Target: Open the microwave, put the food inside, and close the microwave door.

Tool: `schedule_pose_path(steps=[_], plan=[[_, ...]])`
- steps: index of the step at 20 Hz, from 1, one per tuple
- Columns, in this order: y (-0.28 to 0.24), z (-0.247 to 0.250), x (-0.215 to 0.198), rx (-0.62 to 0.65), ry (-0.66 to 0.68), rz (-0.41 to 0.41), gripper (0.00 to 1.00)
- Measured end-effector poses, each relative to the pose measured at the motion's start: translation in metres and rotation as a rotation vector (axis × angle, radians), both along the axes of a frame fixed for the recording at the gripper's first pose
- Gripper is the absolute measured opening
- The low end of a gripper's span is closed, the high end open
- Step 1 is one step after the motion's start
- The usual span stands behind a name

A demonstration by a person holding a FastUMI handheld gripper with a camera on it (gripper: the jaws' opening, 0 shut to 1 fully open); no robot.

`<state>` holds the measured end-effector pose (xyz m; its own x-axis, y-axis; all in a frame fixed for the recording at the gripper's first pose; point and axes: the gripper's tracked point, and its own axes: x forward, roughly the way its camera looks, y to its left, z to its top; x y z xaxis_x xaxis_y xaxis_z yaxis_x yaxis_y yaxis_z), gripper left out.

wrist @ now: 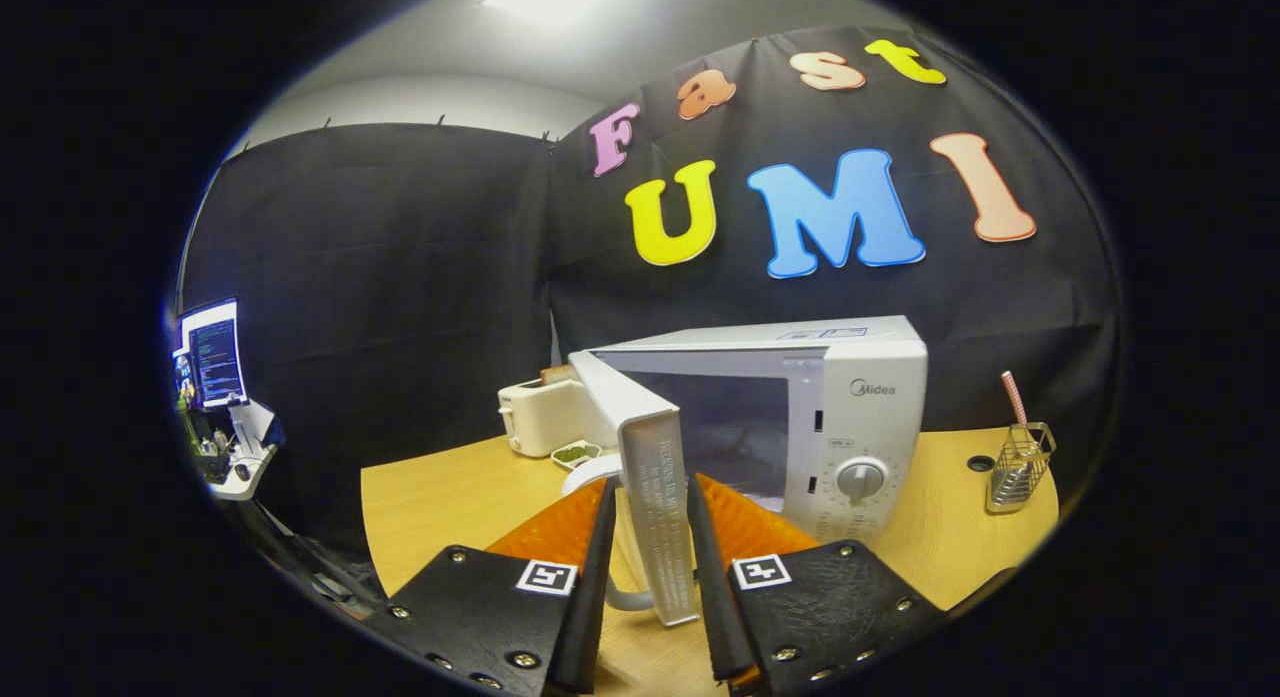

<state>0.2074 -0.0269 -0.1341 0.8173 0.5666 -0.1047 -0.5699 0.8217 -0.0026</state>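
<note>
Two fingers of our gripper [652, 562] stand on either side of the free edge of the microwave door [655, 497], which is swung open toward us; the gap between them is narrow, and both fingers [598, 567] seem to lie against the door's edge, though we cannot tell for certain that each one presses on it. The white microwave [850, 417] sits on the wooden table [440, 507] just beyond the fingers, its dark cavity [735, 427] open to view and its round timer dial [860, 477] on the control panel to the right of the cavity. Behind the door's hinge side we see a white toaster [540, 417] with something brown poking out of its top. Near the toaster, a small white dish of green food [576, 454] rests on the table, well outside the microwave. A rounded white object, partly hidden by the door, lies just beside that dish; we cannot tell what it is. Off to the right of the microwave stands a wire mesh holder [1018, 467] with a striped straw [1014, 397] rising from it, and a small dark round thing [981, 463] lies on the table beside it. Far to the left, beyond the table, a lit monitor [212, 355] glows above a cluttered desk
</note>
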Motion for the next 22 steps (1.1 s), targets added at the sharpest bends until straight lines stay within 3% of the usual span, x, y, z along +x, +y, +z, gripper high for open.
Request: schedule_pose_path(steps=[15,22], plan=[[0.049,-0.006,-0.056,-0.127,-0.028,0.056,0.43],[0.078,-0.008,-0.077,-0.107,-0.018,0.062,0.43]])
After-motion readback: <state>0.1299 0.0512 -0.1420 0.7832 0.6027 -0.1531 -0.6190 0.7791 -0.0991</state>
